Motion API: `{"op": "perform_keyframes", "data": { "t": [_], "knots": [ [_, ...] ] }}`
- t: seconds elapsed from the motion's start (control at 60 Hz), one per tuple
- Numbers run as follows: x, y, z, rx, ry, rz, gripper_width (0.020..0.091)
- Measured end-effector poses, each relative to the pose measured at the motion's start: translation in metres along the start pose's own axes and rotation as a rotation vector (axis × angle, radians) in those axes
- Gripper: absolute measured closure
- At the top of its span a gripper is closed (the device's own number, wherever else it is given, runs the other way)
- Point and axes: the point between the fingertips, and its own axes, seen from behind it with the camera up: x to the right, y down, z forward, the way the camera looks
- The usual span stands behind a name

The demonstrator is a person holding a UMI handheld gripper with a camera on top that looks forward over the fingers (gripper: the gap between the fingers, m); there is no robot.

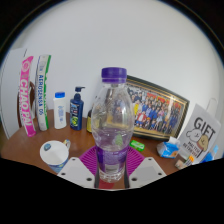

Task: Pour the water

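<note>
**Clear plastic bottle held upright between the fingers over a crowded wooden desk**

Clear plastic, with a purple cap, makes up the water bottle (113, 120) that stands upright between the fingers of the gripper (112, 168). Both magenta pads (93, 160) press against its lower body, so the fingers are closed on it at a narrow spread. The bottle looks partly filled; the exact water level is hard to tell.

The surface is a brown wooden desk (25, 148), set against a pale wall (150, 50) beyond the fingers. A white cup (55, 153) sits just ahead and to the left of the fingers, near the bottle's base. Beyond it, along the wall, stand a tall pink-and-white box (25, 92), a green-and-white box (43, 92), a small white bottle (60, 108) and a dark blue pump bottle (77, 108). To the right, behind the bottle, a framed group photo (160, 106) leans against the wall. Further right stands a white card marked "GIFT" (204, 134), with small blue and green items (168, 149) on the desk before it.

Open desk lies mostly left of the cup and just beside the bottle on both sides; the back edge is lined with objects.
</note>
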Motion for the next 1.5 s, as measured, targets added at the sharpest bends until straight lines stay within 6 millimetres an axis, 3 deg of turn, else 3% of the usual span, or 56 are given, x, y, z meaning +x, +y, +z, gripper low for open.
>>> {"op": "perform_keyframes", "data": {
  "t": [0.267, 0.383, 0.533, 0.683, 0.767, 0.8, 0.933, 1.233, 1.367, 1.5],
  "knots": [
    [-0.016, 0.054, 0.035, 0.001, -0.105, 0.167, 0.0771],
    [-0.022, 0.086, 0.045, -0.039, -0.117, 0.185, 0.0764],
    [-0.021, 0.087, 0.04, 0.016, -0.118, 0.189, 0.0713],
    [-0.023, 0.092, 0.039, -0.02, -0.126, 0.187, 0.0575],
    [-0.027, 0.097, 0.028, -0.071, -0.143, 0.201, 0.0285],
    [-0.026, 0.097, 0.021, -0.088, -0.138, 0.206, 0.0238],
    [-0.019, 0.091, -0.024, -0.157, -0.085, 0.203, 0.0248],
    [-0.027, 0.035, -0.191, -0.188, 0.023, 0.232, 0.0249],
    [-0.038, 0.032, -0.256, -0.212, 0.044, 0.209, 0.0249],
    [-0.058, 0.034, -0.301, -0.215, 0.015, 0.211, 0.0251]
  ]
}}
